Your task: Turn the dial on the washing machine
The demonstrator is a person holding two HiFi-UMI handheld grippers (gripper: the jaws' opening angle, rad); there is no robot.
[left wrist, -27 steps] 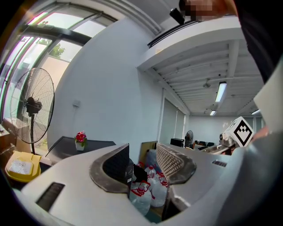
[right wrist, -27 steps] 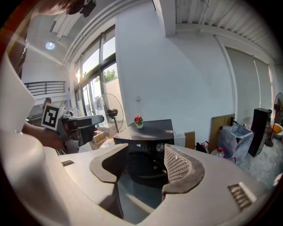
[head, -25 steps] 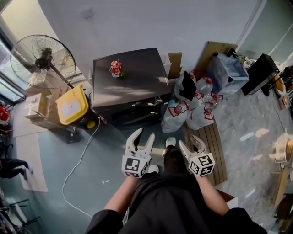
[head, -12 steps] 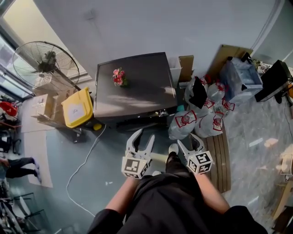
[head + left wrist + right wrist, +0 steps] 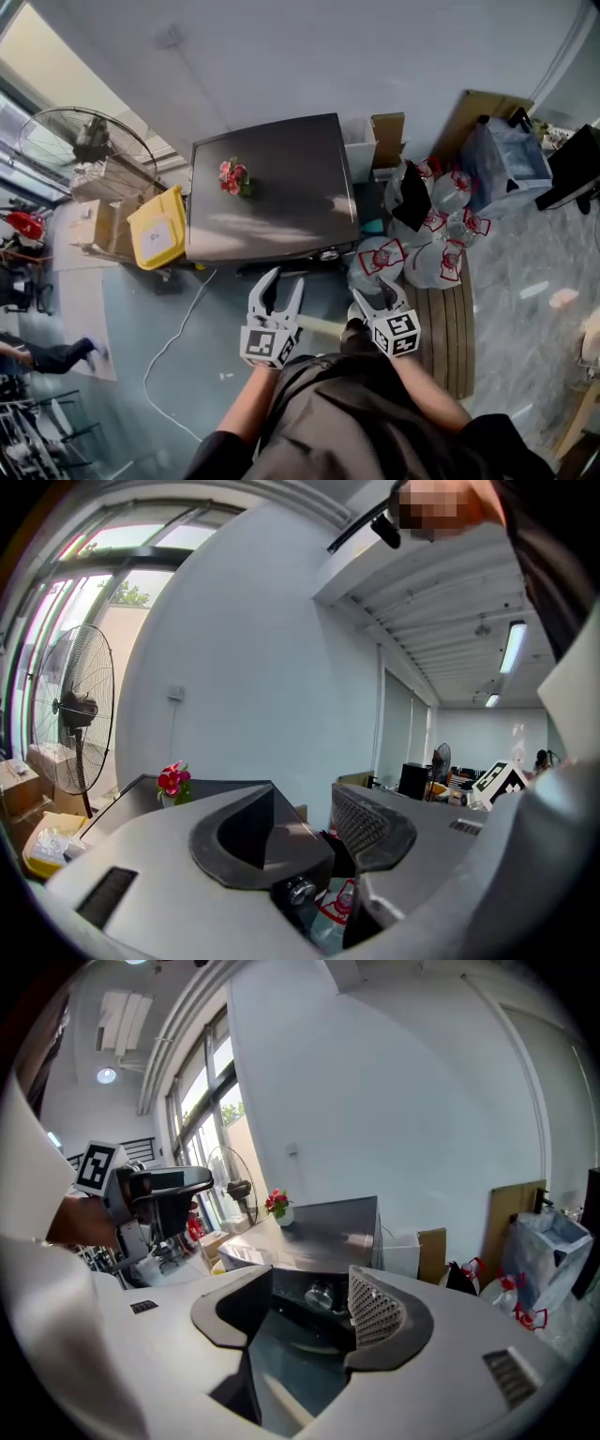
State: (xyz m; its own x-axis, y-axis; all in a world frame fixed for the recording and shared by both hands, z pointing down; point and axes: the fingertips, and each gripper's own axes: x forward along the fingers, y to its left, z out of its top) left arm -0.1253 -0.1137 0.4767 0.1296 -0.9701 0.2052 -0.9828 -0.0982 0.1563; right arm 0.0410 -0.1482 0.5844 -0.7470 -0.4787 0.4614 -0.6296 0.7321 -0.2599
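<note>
The washing machine [image 5: 272, 187] is a dark grey box against the wall, with a small pot of red flowers [image 5: 232, 176] on its lid. Its silver dial [image 5: 328, 254] sits on the front panel near the right corner. Both grippers are held side by side in front of the machine, short of it. My left gripper [image 5: 283, 286] is open and empty, and past its jaws the dial [image 5: 300, 891] shows low down. My right gripper [image 5: 378, 298] is also open and empty, with the dial [image 5: 320, 1295] straight ahead between its jaws, some way off.
A yellow-lidded bin [image 5: 157, 228] and a standing fan [image 5: 89, 141] are left of the machine. Clear bags of bottles [image 5: 422, 234] and cardboard are piled at its right, beside a wooden pallet [image 5: 441, 319]. A white cable [image 5: 173, 337] trails over the floor.
The person has stepped towards the machine, so it sits closer below the head camera. Both grippers have come nearer its front, still open.
</note>
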